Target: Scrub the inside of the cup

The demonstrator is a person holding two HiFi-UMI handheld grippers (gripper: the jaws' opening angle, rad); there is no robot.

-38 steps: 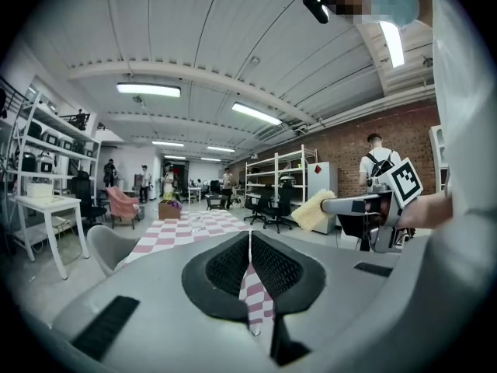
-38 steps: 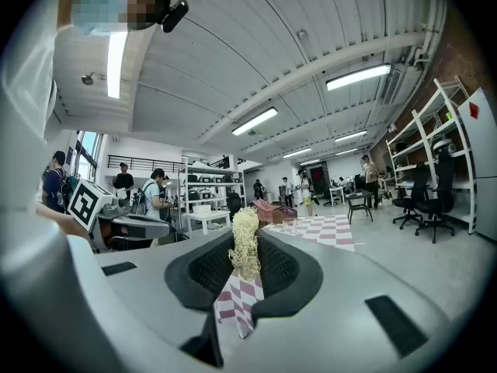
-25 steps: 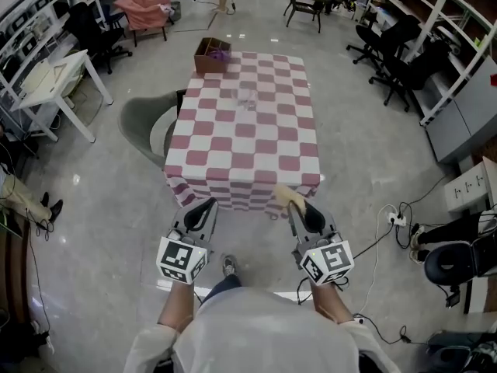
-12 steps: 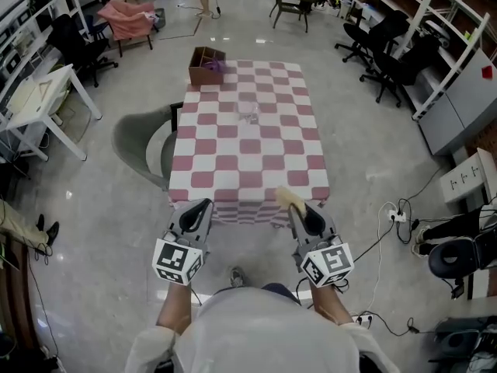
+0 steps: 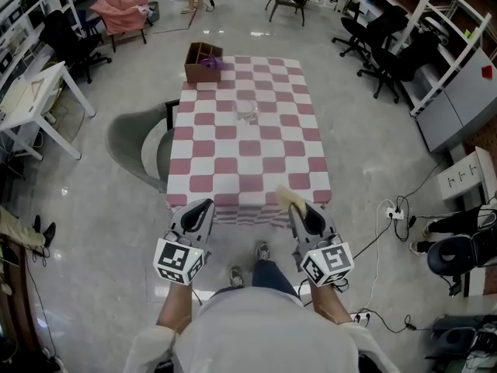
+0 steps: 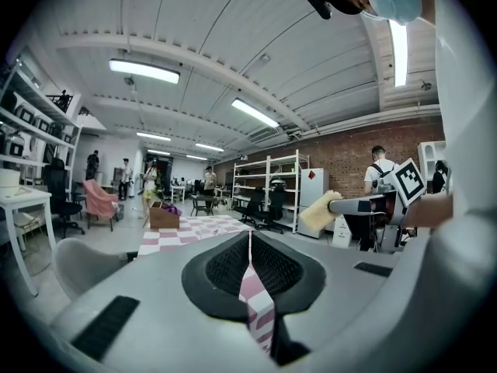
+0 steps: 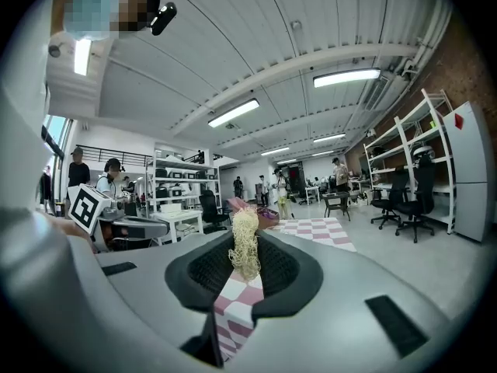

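A clear cup (image 5: 247, 112) stands upright on the pink-and-white checked table (image 5: 233, 169), toward its far half. Both grippers hover over the floor just short of the table's near edge, well away from the cup. My left gripper (image 5: 203, 207) is shut with nothing in it; in the left gripper view its jaws (image 6: 250, 238) meet in a thin line. My right gripper (image 5: 300, 208) is shut on a yellow sponge (image 5: 288, 196), whose frayed end (image 7: 245, 245) sticks up between the jaws (image 7: 245, 261). The left gripper view also shows that sponge (image 6: 320, 211) from the side.
A brown box (image 5: 203, 59) with something purple in it sits at the table's far left corner. A grey chair (image 5: 138, 138) stands against the table's left side. Cables and a power strip (image 5: 397, 215) lie on the floor to the right. Office chairs (image 5: 388, 45) stand further right.
The person has stepped toward the table and both grippers have come closer to its near edge. Both stay shut, the sponge still in the right one.
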